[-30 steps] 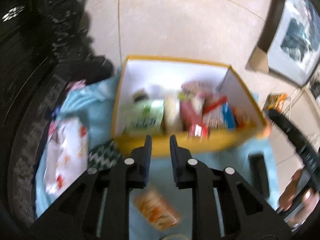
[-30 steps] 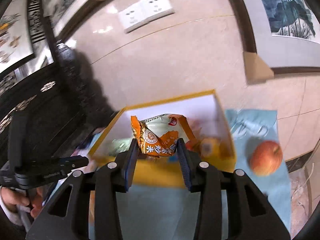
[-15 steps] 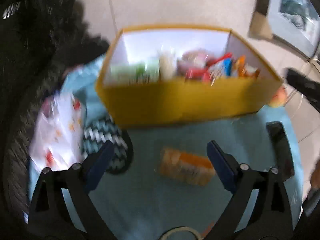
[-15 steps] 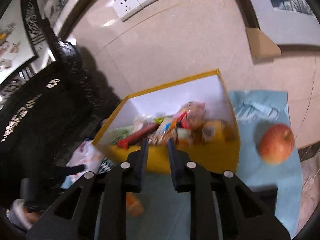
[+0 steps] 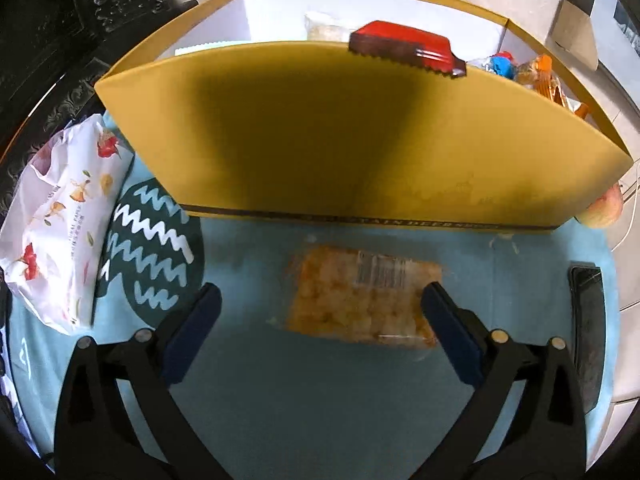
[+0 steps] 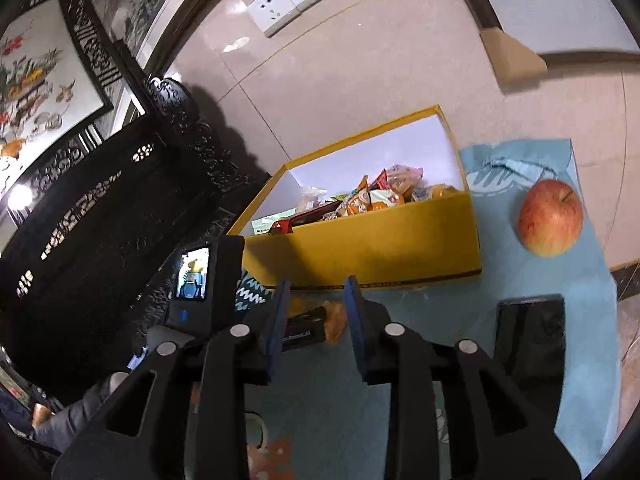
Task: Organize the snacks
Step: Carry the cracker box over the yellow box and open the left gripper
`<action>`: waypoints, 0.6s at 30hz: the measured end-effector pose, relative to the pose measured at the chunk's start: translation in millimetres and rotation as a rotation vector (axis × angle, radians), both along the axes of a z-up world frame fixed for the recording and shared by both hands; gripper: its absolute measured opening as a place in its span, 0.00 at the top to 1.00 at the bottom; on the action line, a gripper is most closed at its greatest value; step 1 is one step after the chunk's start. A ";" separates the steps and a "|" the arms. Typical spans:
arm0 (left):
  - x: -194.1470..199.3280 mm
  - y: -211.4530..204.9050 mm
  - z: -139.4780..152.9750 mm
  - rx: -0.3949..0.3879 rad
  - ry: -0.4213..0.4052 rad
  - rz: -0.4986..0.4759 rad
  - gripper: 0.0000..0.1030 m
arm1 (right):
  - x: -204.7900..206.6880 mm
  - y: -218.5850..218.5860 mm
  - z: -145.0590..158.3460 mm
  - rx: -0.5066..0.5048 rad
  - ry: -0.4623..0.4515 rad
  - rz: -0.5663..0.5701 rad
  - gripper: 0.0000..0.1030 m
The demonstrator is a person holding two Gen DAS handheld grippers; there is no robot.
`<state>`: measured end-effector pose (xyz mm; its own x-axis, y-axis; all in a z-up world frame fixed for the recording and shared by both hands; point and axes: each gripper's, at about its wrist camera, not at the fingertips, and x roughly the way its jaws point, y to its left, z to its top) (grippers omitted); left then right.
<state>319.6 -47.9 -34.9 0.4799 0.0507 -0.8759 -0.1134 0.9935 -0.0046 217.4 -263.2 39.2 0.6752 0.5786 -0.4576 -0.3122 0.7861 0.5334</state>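
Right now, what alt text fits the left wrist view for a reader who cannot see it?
The left gripper hangs wide open over a clear-wrapped orange snack pack lying on the blue cloth, its fingers not touching it. Just behind stands the yellow box of snacks; a white tissue pack lies at left.

The left gripper (image 5: 320, 312) points steeply down at the table, its jaws spread wide after just opening; the blue pads (image 5: 192, 328) stand far apart and press on nothing. In the right wrist view the left gripper's body shows low at the left, with a person's dark sleeve (image 6: 76, 412) below it. The right gripper (image 6: 316, 312) tilts gently downward toward the table's far edge. Its jaws have just been opening and stand at a narrow gap, clamped on nothing, the pads (image 6: 276, 320) bare.
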 end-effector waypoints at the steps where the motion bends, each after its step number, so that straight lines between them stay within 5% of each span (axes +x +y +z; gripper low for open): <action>1: 0.8 0.4 -0.7 -0.013 0.001 0.003 0.02 | 0.8 1.5 -2.0 -0.006 0.004 0.003 0.66; 9: 0.0 -2.7 5.7 -0.062 -0.030 -0.053 0.02 | 1.3 9.0 -7.3 -0.025 0.012 0.032 0.63; 15: 9.5 -19.3 -19.0 -0.042 0.055 -0.050 0.02 | 3.7 15.4 -12.3 -0.051 0.024 0.033 0.61; 18: 11.9 -18.9 -21.0 -0.032 0.063 -0.045 0.22 | 4.7 16.4 -13.8 -0.055 0.028 0.039 0.61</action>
<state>331.5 -66.8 -55.9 0.4250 0.0017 -0.9052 -0.0693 0.9971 -0.0306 222.0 -246.7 25.5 0.6391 0.5776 -0.5079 -0.3287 0.8021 0.4986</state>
